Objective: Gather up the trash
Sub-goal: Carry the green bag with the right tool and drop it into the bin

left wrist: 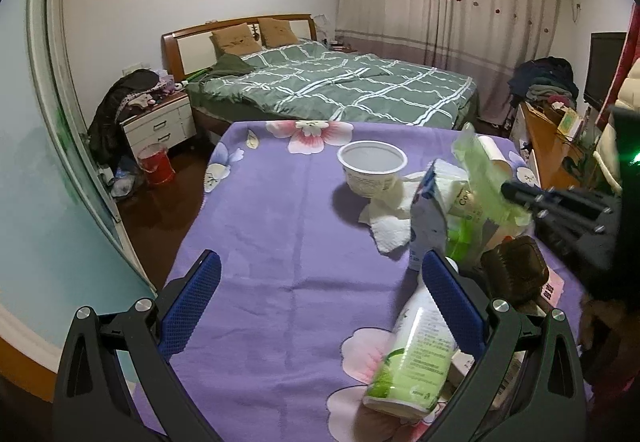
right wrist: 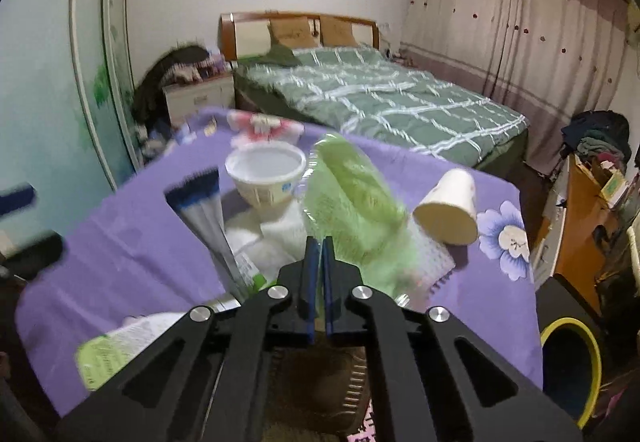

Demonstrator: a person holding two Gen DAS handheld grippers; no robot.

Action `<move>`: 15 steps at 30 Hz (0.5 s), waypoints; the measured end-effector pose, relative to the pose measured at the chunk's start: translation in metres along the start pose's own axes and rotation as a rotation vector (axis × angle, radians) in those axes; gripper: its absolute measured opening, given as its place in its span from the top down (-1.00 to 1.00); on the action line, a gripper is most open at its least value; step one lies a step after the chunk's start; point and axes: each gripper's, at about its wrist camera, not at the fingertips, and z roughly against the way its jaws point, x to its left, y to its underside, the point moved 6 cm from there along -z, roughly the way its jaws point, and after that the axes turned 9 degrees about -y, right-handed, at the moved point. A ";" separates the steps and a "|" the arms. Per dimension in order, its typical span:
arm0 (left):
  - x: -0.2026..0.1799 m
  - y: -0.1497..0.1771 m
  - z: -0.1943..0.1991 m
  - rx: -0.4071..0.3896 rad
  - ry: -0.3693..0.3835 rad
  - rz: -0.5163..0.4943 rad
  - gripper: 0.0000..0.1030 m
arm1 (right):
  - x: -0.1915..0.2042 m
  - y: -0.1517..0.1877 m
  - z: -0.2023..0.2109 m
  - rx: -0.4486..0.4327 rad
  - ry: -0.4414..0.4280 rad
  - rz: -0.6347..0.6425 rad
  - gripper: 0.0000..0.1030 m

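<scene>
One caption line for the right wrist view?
Right tool shut on a green plastic bag above the purple-clothed table.

Home bedroom: bed (left wrist: 340,86), curtains (left wrist: 440,2).

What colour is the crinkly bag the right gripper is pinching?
Light green and see-through. The bag shows best in the right wrist view, pinched by the right gripper.

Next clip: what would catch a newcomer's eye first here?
The right gripper shut on a crinkly green plastic wrapper, held above the purple flowered tablecloth. Behind it stands an empty white tub; the left gripper hangs open beside a toppled green-and-white bottle.
</scene>
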 end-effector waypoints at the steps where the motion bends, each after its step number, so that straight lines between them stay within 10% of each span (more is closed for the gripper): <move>1: -0.003 0.000 0.000 0.000 0.004 -0.005 -0.93 | -0.002 -0.003 0.008 -0.024 -0.011 -0.009 0.95; 15: -0.041 0.003 0.000 0.014 0.070 -0.054 -0.93 | -0.044 -0.023 0.108 -0.231 -0.038 -0.096 0.95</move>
